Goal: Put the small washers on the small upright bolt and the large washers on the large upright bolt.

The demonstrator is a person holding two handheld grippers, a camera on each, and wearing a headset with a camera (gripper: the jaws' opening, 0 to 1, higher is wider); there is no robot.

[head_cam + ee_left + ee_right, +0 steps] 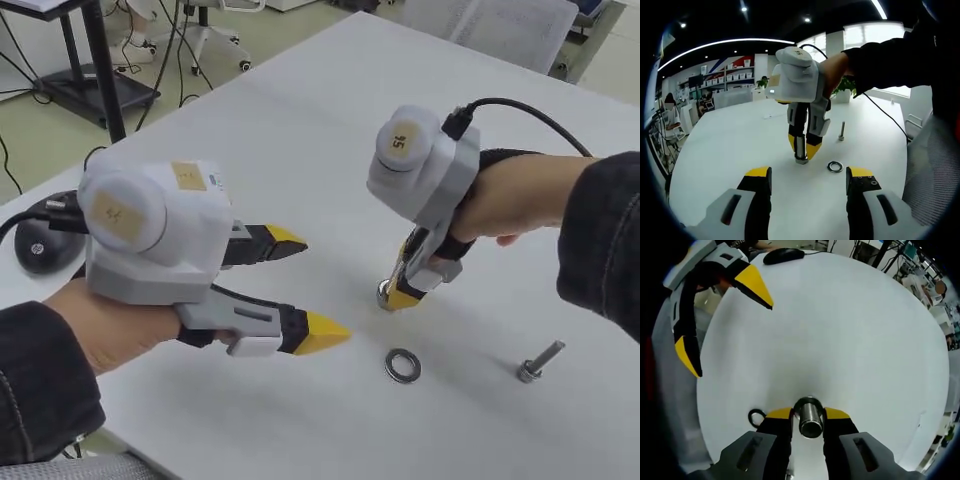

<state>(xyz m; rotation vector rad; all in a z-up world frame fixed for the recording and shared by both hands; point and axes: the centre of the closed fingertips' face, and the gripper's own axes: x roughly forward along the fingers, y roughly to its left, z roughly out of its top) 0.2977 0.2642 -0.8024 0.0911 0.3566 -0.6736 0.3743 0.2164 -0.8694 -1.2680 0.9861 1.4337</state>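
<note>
My right gripper points down at the white table and is shut on the large bolt, which stands on its head; the bolt's threaded end sits between the yellow jaws. A large washer lies flat just in front of the bolt, and the washer is free of both grippers. The small bolt stands alone to the right; in the left gripper view this small bolt looks upright. My left gripper hovers open and empty to the left, aimed at the large bolt.
A black mouse with its cable lies near the table's left edge. A mesh chair back stands behind the far side. The white table stretches wide beyond the grippers.
</note>
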